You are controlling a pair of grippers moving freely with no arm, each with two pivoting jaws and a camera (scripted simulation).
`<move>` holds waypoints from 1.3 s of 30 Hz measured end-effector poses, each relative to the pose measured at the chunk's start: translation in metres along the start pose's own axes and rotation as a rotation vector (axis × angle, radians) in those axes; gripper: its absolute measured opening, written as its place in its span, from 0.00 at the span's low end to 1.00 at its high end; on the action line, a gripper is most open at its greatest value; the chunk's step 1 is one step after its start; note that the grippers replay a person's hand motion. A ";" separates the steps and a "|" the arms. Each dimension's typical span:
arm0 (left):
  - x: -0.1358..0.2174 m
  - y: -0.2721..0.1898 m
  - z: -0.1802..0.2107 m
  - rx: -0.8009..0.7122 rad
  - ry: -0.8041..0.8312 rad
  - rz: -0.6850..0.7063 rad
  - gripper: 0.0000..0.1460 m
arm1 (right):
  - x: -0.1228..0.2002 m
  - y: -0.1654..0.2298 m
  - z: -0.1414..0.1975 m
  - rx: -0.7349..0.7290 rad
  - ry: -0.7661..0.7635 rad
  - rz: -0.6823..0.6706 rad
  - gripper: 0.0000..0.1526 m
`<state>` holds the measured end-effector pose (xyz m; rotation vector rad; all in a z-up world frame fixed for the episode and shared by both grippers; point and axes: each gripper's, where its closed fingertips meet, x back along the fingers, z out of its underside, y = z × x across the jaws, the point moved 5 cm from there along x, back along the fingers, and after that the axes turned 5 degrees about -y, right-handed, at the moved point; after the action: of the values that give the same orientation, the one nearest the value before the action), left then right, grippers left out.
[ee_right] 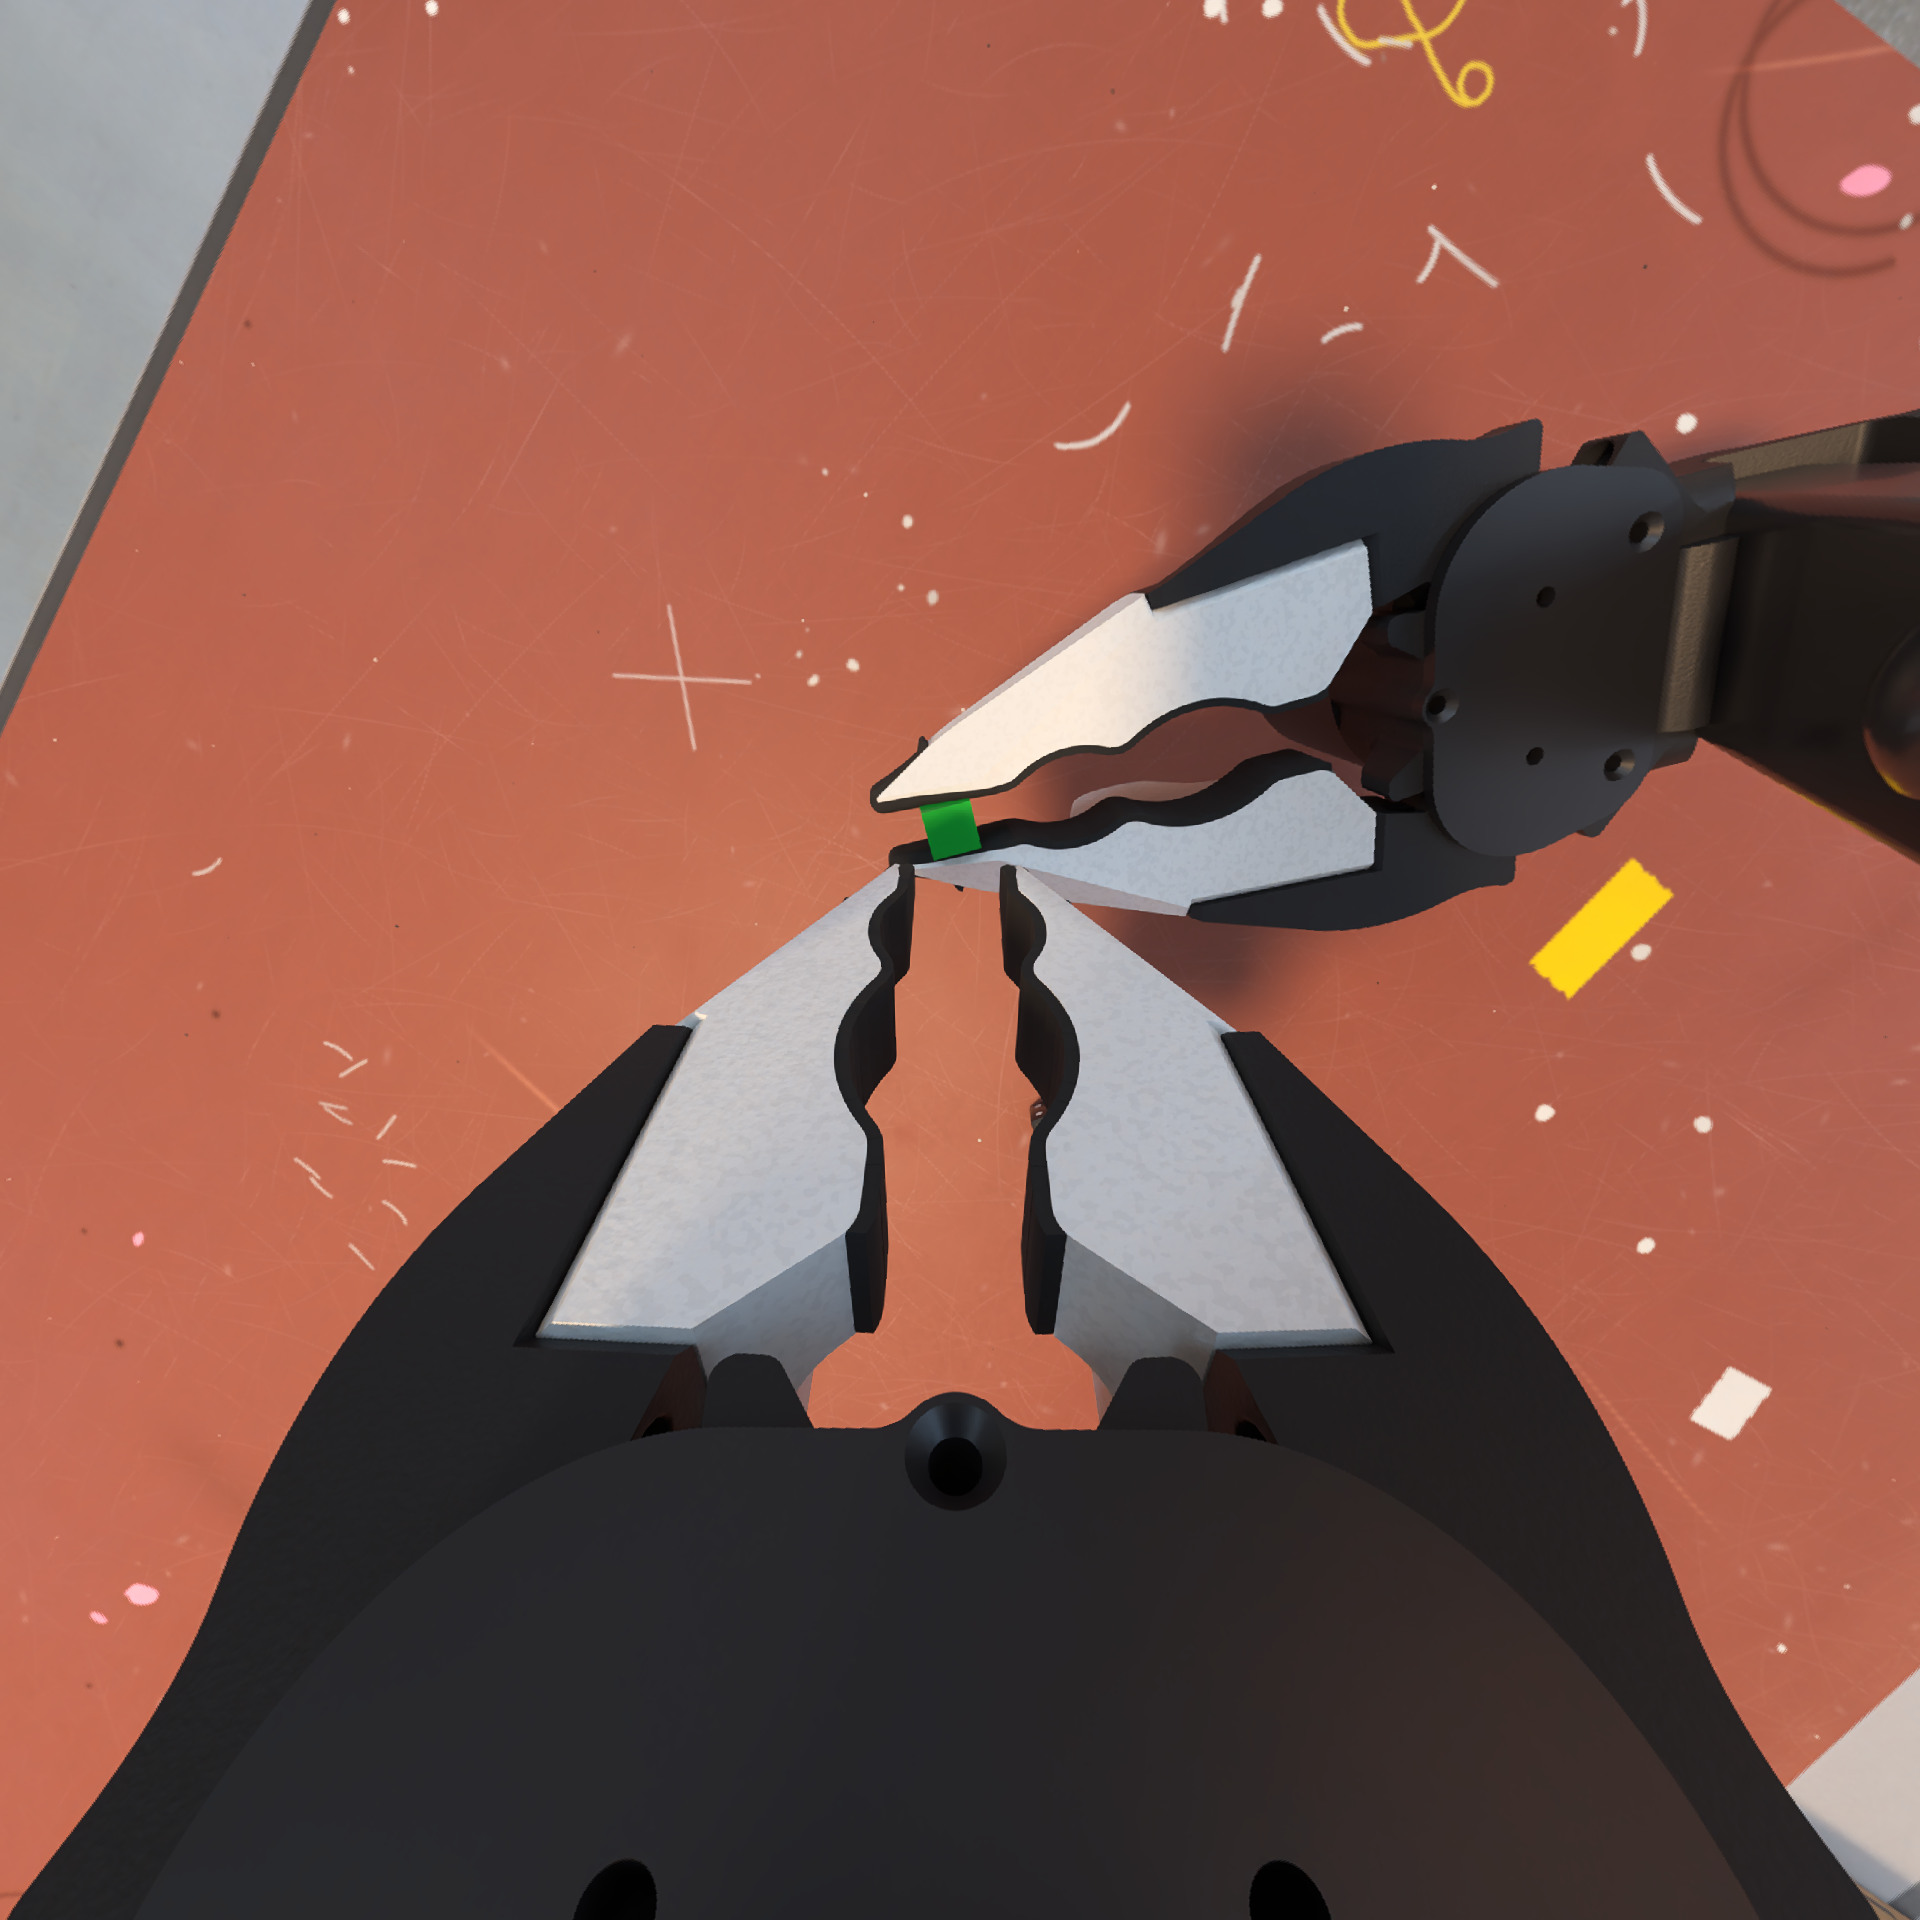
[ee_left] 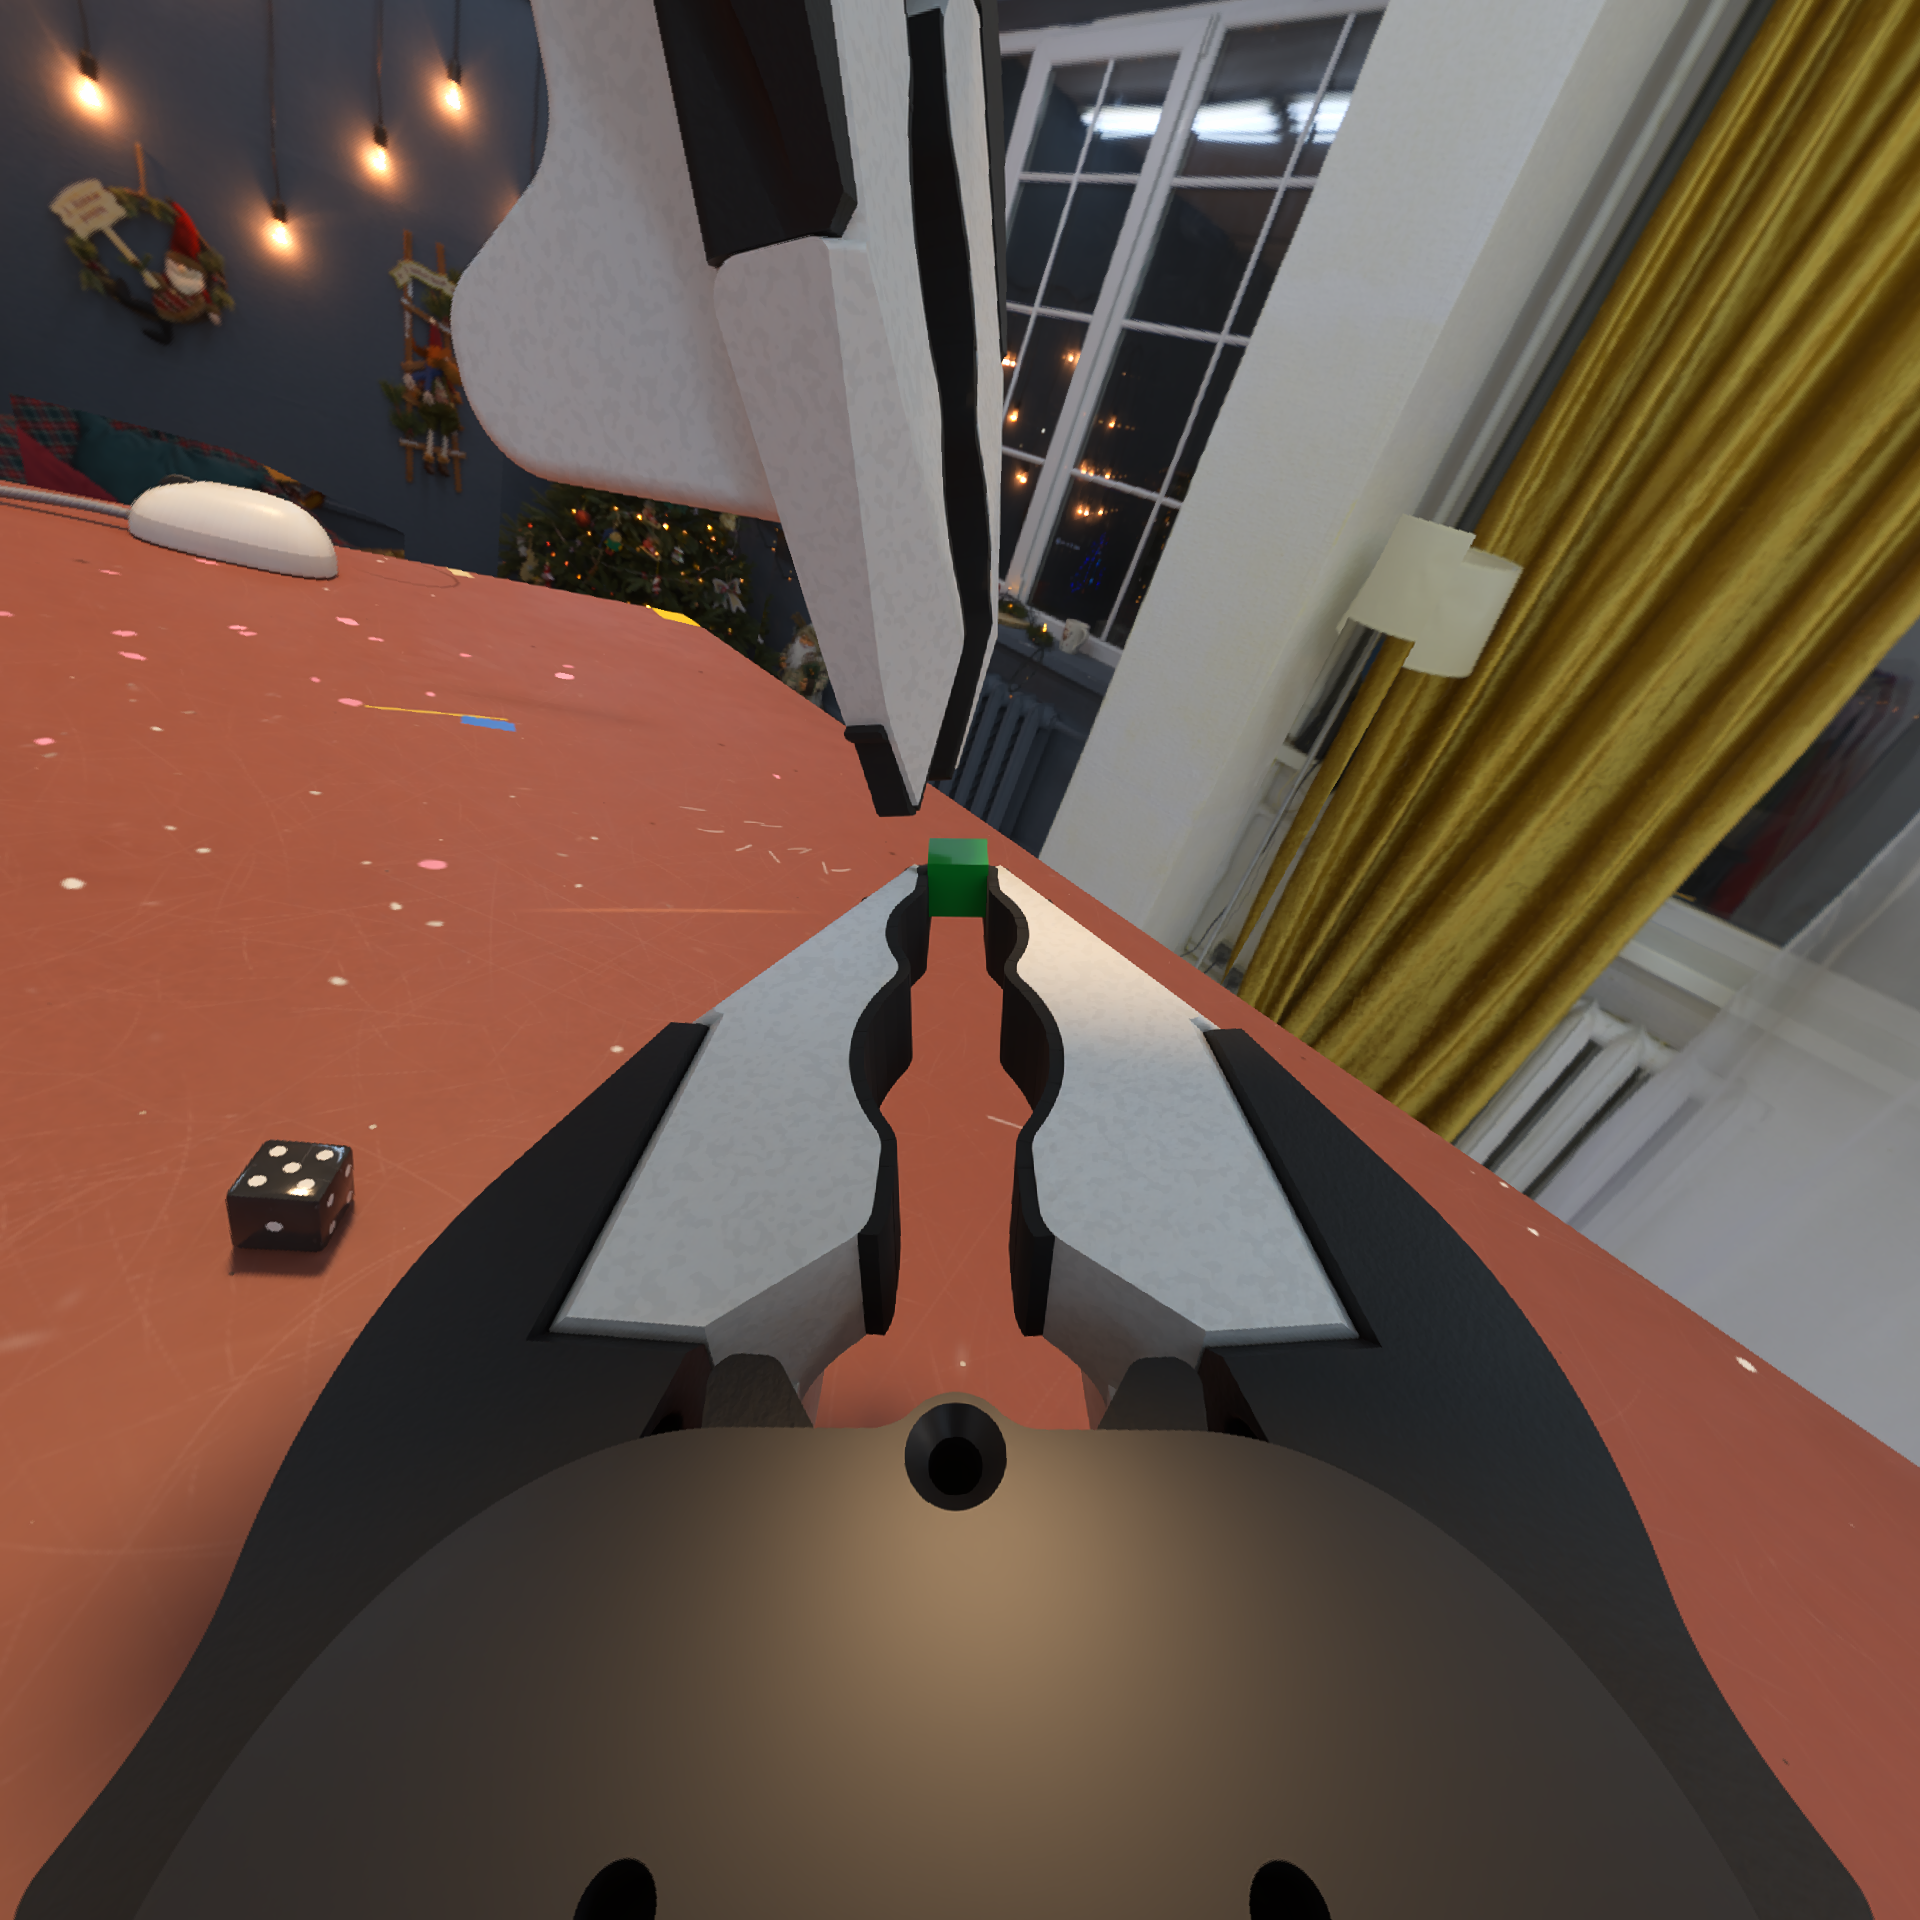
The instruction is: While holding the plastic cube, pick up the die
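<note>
My left gripper (ee_left: 957,885) is shut on a small green plastic cube (ee_left: 957,878), pinched at the fingertips just above the red-brown table (ee_left: 520,935). A black die (ee_left: 291,1195) with white pips lies on the table to the left of the left gripper, apart from it. My right gripper (ee_right: 954,875) is a little open and empty, pointing down at the table. Its tips are right beside the left gripper (ee_right: 935,826) and the cube (ee_right: 950,828). In the left wrist view the right gripper (ee_left: 894,795) hangs just above the cube. The die does not show in the right wrist view.
The table edge (ee_left: 1351,1070) runs close to the right of the cube, with curtains and a window beyond. A white rounded object (ee_left: 234,525) lies at the far left of the table. A yellow strip (ee_right: 1600,928) and a white patch (ee_right: 1730,1403) lie flat on the top.
</note>
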<state>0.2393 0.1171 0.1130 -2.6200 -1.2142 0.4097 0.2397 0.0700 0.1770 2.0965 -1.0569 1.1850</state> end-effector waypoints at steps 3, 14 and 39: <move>0.000 0.000 0.000 -0.006 -0.002 0.002 0.06 | 0.000 0.000 -0.001 0.005 -0.002 0.001 0.11; 0.002 -0.001 -0.003 -0.027 -0.022 -0.017 0.06 | 0.002 -0.002 -0.006 0.017 -0.001 0.031 0.11; 0.036 0.011 -0.005 -0.116 -0.013 -0.314 0.06 | -0.057 -0.007 0.146 -0.923 -0.403 0.519 0.20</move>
<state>0.2711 0.1379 0.1087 -2.4581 -1.6648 0.3048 0.2970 -0.0110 0.0551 1.3543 -1.9416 0.2899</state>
